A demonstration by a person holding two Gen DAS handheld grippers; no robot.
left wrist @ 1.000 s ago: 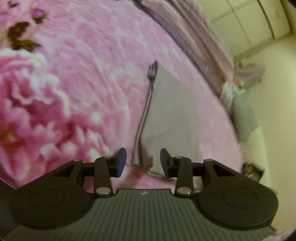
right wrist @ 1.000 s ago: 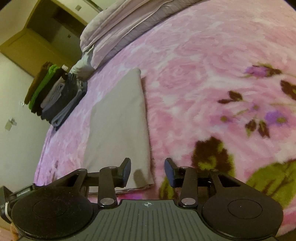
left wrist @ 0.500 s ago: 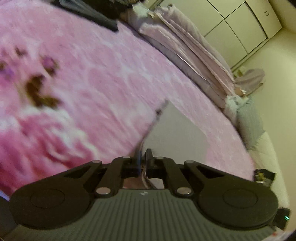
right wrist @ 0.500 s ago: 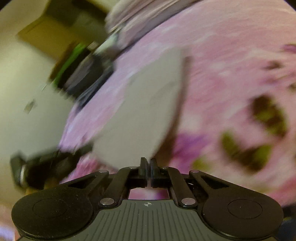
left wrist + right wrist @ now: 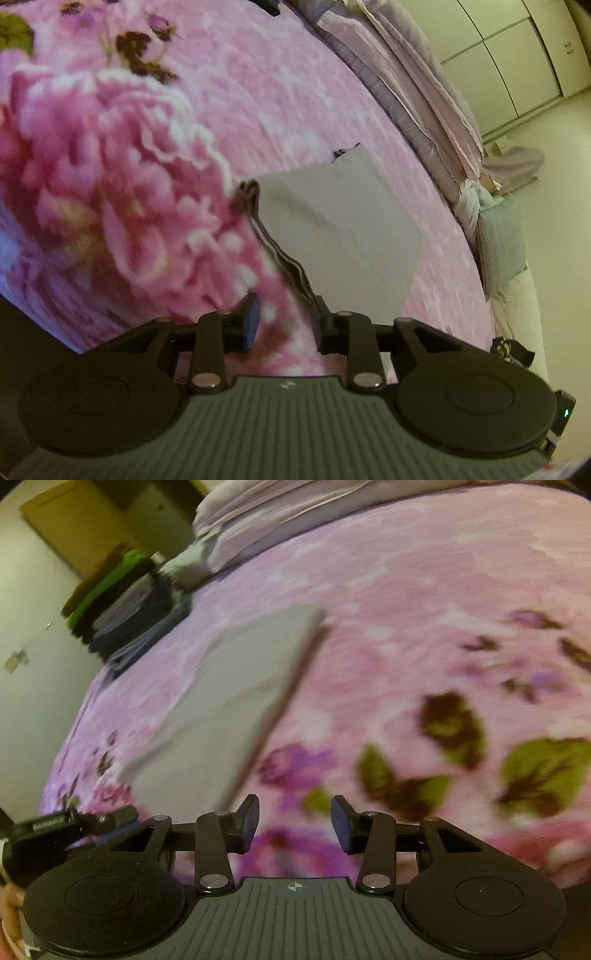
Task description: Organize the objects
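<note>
While lying flat on the plush pink floral blanket (image 5: 258, 92), showed as a folded grey cloth (image 5: 340, 229), rectangular and smooth, long axis running from the near edge away toward the far pillows (image 5: 406, 74), layered hems along its left side. Left gripper (image 5: 286, 325): fingers just parted again, nothing pinched, right finger beside the cloth's near corner. Right gripper (image 5: 294, 823): fingers likewise just spread, only blanket between them, cloth (image 5: 236, 701) just far-left. Stacked folded clothes (image 5: 122, 609) far left.
</note>
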